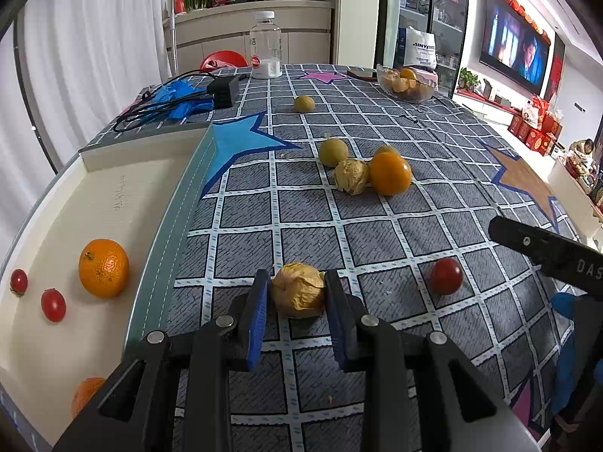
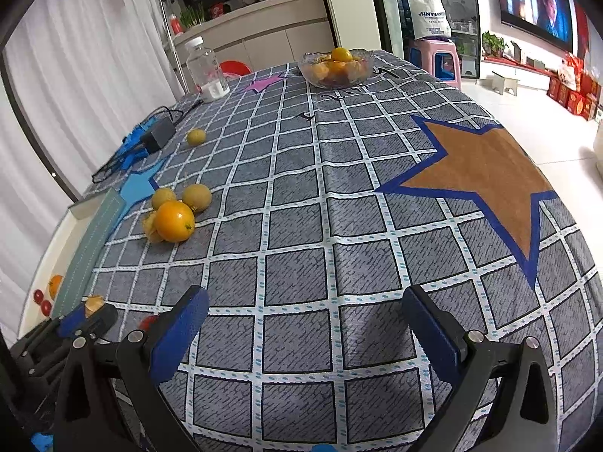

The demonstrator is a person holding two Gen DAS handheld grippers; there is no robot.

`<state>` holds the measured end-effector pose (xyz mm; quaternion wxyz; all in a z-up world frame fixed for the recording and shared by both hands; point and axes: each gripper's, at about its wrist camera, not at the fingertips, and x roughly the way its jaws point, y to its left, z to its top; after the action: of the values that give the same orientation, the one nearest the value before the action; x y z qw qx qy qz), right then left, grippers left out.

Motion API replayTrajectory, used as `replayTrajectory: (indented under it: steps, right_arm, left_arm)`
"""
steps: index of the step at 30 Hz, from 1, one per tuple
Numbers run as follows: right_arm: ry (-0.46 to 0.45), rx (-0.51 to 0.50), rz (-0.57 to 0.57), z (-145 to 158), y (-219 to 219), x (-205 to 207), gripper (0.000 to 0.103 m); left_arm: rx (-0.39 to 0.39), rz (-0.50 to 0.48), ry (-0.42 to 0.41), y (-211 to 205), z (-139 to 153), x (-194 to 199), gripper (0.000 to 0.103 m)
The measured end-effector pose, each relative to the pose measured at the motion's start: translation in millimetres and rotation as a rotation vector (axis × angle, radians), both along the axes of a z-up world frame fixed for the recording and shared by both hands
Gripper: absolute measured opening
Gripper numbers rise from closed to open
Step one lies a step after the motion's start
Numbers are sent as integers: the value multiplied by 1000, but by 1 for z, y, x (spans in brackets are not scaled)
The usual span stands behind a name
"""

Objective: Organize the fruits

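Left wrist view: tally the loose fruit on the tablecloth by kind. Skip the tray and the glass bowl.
husked fruit: 2 (one between the fingers of the left hand-held gripper)
orange: 1
yellow-green fruit: 3
cherry tomato: 1
Total: 7
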<state>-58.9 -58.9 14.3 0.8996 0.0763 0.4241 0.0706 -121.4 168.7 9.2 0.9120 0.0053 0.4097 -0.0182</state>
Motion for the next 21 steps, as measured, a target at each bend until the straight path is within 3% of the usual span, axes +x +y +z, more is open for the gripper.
replayTrajectory:
  steps: [11, 16, 21]
  right_arm:
    - [38, -185, 47, -4, 19, -2, 103]
    - [-23, -140, 88, 5, 23, -14, 103]
    - [-69, -162, 178, 9, 46, -23, 103]
  left_arm:
    - [-20, 1, -1, 1, 0, -1, 32]
    - [-43, 3, -2, 4, 0, -1, 32]
    - [-97, 29, -4, 14, 1, -1, 32]
